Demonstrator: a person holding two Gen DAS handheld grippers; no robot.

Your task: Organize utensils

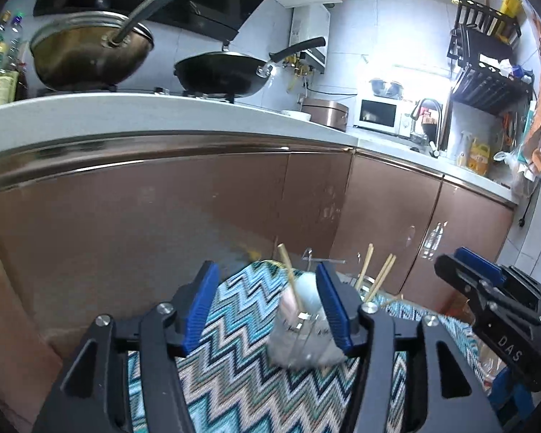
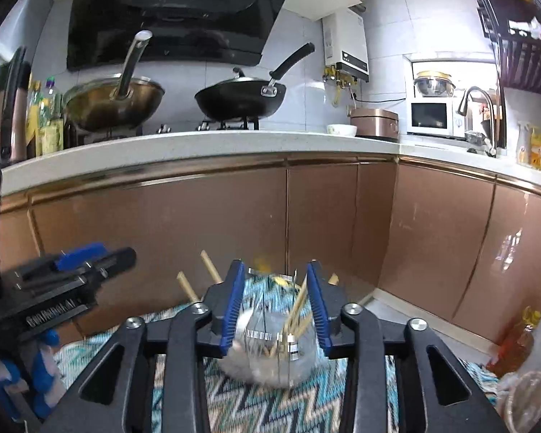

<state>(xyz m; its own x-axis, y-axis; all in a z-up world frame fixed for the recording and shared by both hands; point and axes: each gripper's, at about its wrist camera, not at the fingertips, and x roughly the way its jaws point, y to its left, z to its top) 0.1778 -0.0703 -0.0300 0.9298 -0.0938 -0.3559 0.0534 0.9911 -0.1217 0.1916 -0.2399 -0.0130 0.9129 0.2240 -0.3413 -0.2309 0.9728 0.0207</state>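
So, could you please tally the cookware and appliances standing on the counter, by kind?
Woks on the stove: 2 (brass-coloured wok, black wok)
Rice cooker: 1
Microwave: 1
White bowl: 1
Total: 5

I see two woks [image 2: 241, 99] upper left on the stove, a microwave [image 2: 431, 117] far right, brown cabinets [image 2: 198, 216] below.

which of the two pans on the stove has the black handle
The black pan on the right burner; its handle is short and black. The brass-coloured pan to its left has a long silvery handle.
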